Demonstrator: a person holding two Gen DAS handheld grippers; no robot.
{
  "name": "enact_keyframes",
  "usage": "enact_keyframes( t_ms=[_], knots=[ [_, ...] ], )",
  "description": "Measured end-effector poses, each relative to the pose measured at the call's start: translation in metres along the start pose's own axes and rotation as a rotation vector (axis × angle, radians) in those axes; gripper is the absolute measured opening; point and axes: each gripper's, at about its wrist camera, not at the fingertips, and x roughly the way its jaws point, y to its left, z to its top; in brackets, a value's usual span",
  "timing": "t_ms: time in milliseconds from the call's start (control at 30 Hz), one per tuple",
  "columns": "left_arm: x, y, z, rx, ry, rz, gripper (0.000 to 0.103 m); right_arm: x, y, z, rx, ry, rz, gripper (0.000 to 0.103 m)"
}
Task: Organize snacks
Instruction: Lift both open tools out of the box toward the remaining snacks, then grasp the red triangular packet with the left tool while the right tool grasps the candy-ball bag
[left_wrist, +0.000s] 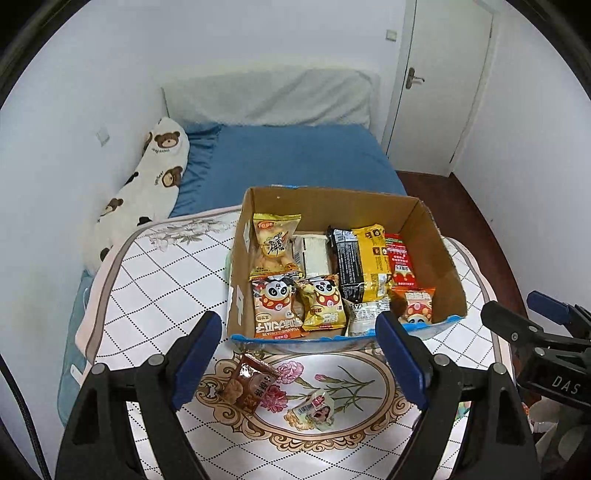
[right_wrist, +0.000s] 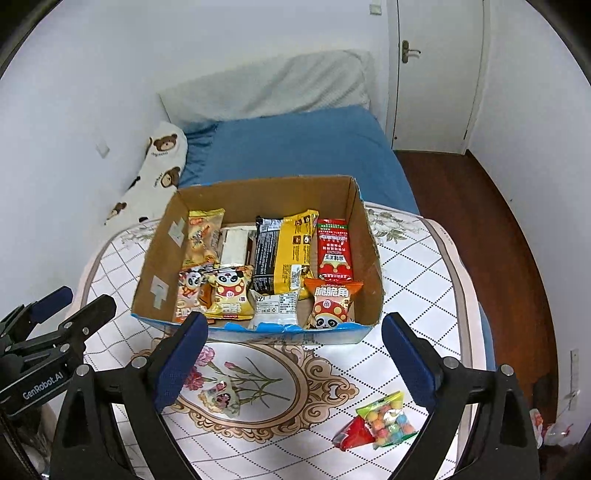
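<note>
A cardboard box (left_wrist: 436, 236) sits at frame centre on a quilted table cover (left_wrist: 155, 295) printed with a floral medallion; its near edge is torn and blue-printed; inside lie packets in rows: a yellow snack bag (left_wrist: 275, 243) upper left, a white wrapper (left_wrist: 314, 251) beside it, a black-and-yellow pack (left_wrist: 364, 262) in the middle, a red sachet (left_wrist: 400, 260) at right, two panda-print bags (left_wrist: 275, 306) along the near row, and an orange panda bag (right_wrist: 336, 302) at lower right bearing Chinese characters; most other print is too small to read. Left gripper (left_wrist: 299, 365): jaws parted wide, nothing between the blue pads, held above the cover in front of the box; below it a brown biscuit packet (left_wrist: 251, 384) and a small pale packet (left_wrist: 314, 410) lie loose on the medallion. Right gripper (right_wrist: 291, 365): jaws likewise spread, empty; a clear bag of coloured candy balls (right_wrist: 388, 421) lies at lower right of its view, touching a red packet (right_wrist: 351, 435). Lettering "GenRobot.AI" shows on the left gripper's body in the right view; "DAS" on the right gripper's body in the left view. Behind: a blue bed (left_wrist: 295, 158), a bear-print pillow (left_wrist: 151, 184), a white door (left_wrist: 439, 85).
</note>
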Motion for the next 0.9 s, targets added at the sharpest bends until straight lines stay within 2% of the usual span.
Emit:
enact_keyframes(
  t_ms=[167, 300, 400, 533, 633, 700, 800, 900],
  knots=[
    [-0.007, -0.006, -0.01, -0.005, -0.013, 0.016, 0.085, -0.016, -0.007, -0.012, 0.024, -0.017, 0.036, 0.098],
    [0.008, -0.003, -0.028, -0.036, 0.036, 0.04, 0.085, -0.003, -0.035, -0.026, 0.087, 0.03, 0.048, 0.098],
    [0.032, 0.0, -0.05, -0.06, 0.111, 0.056, 0.085, 0.03, -0.068, -0.048, 0.148, 0.139, 0.028, 0.098],
    [0.069, 0.008, -0.086, -0.096, 0.22, 0.101, 0.085, 0.085, -0.122, -0.097, 0.294, 0.322, 0.015, 0.098],
    [0.096, 0.014, -0.116, -0.124, 0.308, 0.124, 0.085, 0.119, -0.153, -0.131, 0.385, 0.406, -0.026, 0.098],
    [0.112, 0.011, -0.134, -0.119, 0.367, 0.128, 0.085, 0.134, -0.162, -0.146, 0.39, 0.437, -0.049, 0.098],
    [0.13, -0.003, -0.152, -0.095, 0.439, 0.112, 0.085, 0.163, -0.162, -0.165, 0.284, 0.5, -0.101, 0.098],
    [0.143, -0.02, -0.164, -0.074, 0.493, 0.077, 0.085, 0.186, -0.154, -0.181, 0.2, 0.555, -0.134, 0.078]
  ],
)
